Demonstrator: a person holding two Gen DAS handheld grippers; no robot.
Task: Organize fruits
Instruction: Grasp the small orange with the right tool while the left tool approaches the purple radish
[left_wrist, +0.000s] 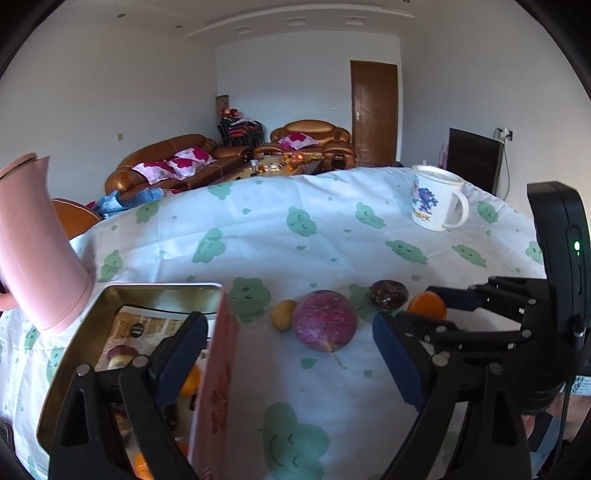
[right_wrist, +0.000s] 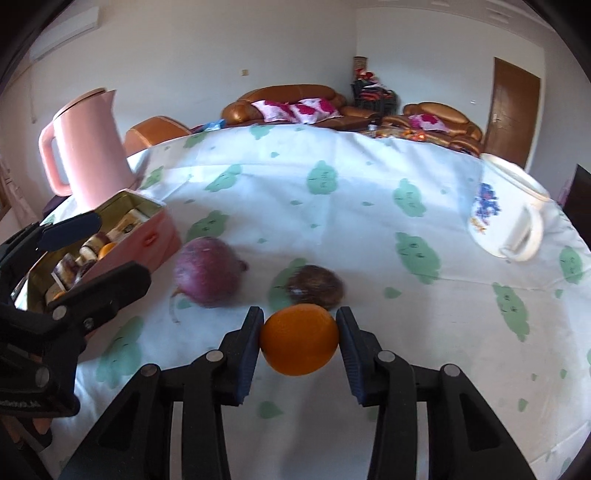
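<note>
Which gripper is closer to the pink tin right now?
Left. The left gripper straddles the pink tin wall, open; the right gripper is off to its side, shut on the orange.

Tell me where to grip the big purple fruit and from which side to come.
Grip the purple fruit across its widest middle, coming from above with the open left gripper. It is round, its stem lies on the cloth toward the camera, and a small yellow fruit crowds its left.

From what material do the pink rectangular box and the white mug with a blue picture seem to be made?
The pink rectangular box looks like thin metal, probably tin: its inner walls are shiny, golden and mirror-like, and the outside is painted pink. The white mug with a blue picture looks like glazed ceramic or enamel, being smooth and slightly glossy with a thick rim; the pictures do not settle which.
</note>
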